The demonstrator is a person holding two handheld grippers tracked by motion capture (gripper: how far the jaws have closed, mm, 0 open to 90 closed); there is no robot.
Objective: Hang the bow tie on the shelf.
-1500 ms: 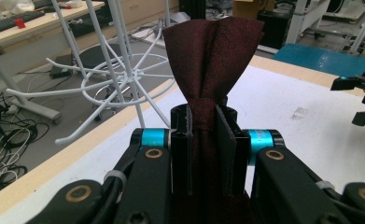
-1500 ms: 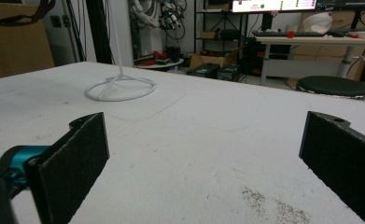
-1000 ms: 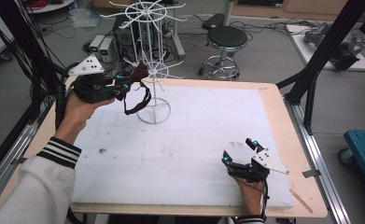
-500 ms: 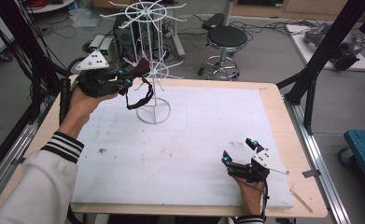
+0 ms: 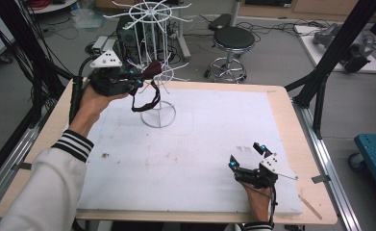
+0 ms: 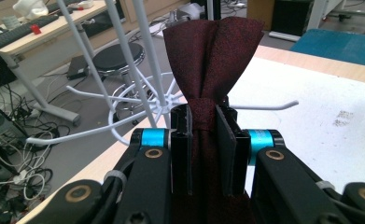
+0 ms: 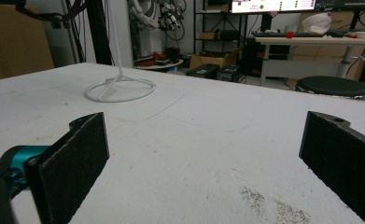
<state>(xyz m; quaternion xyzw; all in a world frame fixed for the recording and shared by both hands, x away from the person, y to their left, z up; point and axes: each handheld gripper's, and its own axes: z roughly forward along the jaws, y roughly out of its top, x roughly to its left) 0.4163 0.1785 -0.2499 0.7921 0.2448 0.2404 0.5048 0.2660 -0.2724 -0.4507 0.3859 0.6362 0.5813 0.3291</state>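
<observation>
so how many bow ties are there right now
1. A dark red fabric bow tie is pinched at its knot in the left gripper, beside the white wire display rack, its strap loop hanging below. None hang on the rack's hooks.

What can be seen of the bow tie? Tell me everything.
The bow tie is dark red woven fabric with a fine speckled pattern, pleated toward a wrapped centre knot. The left gripper is shut on it at the knot, one wing fanning up above the jaws. In the high view its dark strap hangs as a loop below the gripper, in the air above the white mat, close beside the white wire rack. Whether it touches a rack arm cannot be told.
</observation>
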